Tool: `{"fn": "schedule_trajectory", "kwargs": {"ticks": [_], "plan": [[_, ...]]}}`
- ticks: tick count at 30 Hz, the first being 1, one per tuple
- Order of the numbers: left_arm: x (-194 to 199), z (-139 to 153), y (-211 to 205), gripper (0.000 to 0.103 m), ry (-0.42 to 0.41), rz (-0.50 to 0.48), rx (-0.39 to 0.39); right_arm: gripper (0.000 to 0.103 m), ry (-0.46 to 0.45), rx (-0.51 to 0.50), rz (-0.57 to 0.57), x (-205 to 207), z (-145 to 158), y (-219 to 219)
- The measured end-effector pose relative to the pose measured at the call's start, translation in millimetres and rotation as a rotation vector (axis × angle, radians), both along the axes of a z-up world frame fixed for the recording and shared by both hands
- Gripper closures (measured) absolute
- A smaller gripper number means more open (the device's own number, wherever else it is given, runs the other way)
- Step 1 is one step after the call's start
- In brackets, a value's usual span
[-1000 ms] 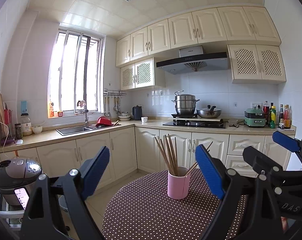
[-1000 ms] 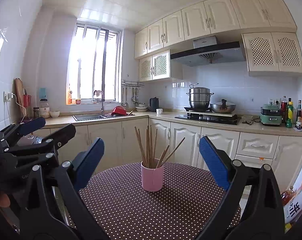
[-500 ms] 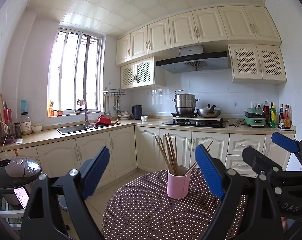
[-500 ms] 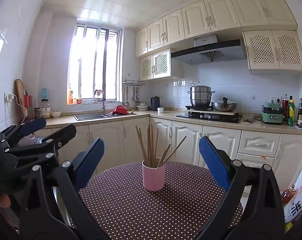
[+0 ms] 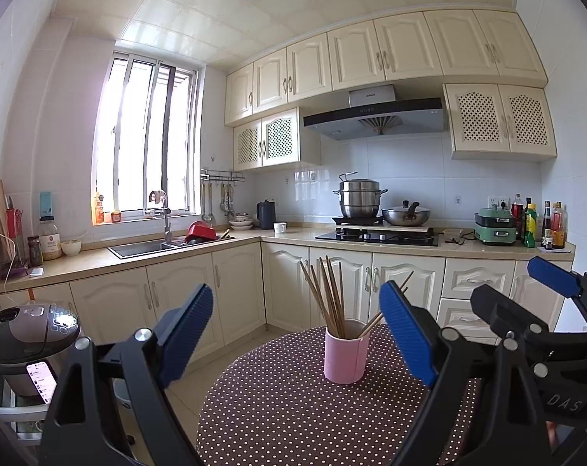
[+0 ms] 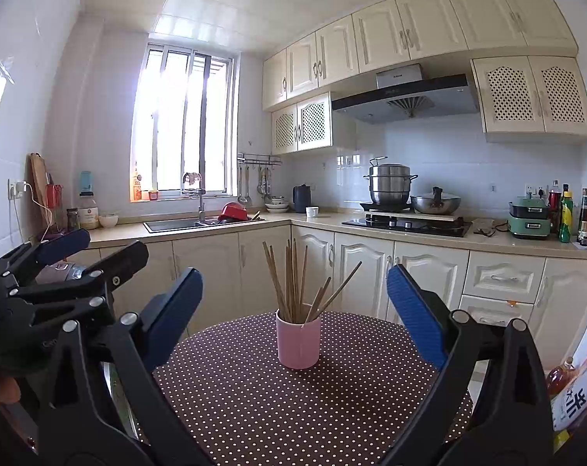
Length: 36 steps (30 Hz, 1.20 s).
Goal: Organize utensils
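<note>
A pink cup (image 6: 298, 343) stands upright on the round dotted worktop (image 6: 293, 407), towards its far edge, holding a bundle of wooden chopsticks (image 6: 293, 275) that lean apart above the rim. The left gripper (image 5: 295, 336) and the right gripper (image 6: 295, 312) hover side by side at the near edge, both pointing level at the cup, their jaws spread wide and empty. The cup seems well short of either set of blue pads (image 6: 415, 316), though the fisheye makes that hard to judge.
</note>
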State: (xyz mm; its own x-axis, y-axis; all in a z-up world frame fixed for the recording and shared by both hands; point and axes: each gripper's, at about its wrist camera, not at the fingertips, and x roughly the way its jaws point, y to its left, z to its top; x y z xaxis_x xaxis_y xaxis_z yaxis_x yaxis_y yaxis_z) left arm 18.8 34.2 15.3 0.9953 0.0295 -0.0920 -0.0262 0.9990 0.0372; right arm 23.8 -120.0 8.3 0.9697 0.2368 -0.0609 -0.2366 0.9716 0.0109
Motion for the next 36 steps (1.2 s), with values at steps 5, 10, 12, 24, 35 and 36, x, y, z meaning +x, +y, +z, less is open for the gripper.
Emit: {"fn": "schedule_trajectory", "kwargs": {"ticks": [5, 10, 12, 24, 35, 36], "plan": [[1, -2, -1, 0.017, 0.003, 0.001, 0.000, 0.009, 0.004, 0.000, 0.001, 0, -1, 1], [2, -5, -1, 0.017, 0.010, 0.000, 0.002, 0.009, 0.011, 0.002, 0.002, 1, -3, 1], [2, -5, -1, 0.017, 0.010, 0.000, 0.002, 0.009, 0.013, 0.004, 0.003, 1, -4, 2], [5, -8, -1, 0.017, 0.017, 0.004, 0.005, 0.009, 0.025, 0.010, 0.005, 7, -7, 1], [7, -9, -1, 0.017, 0.026, 0.003, 0.005, 0.009, 0.031, 0.013, 0.003, 8, -10, 2], [7, -9, -1, 0.017, 0.027, 0.003, 0.005, 0.009, 0.032, 0.013, 0.002, 9, -10, 2]]}}
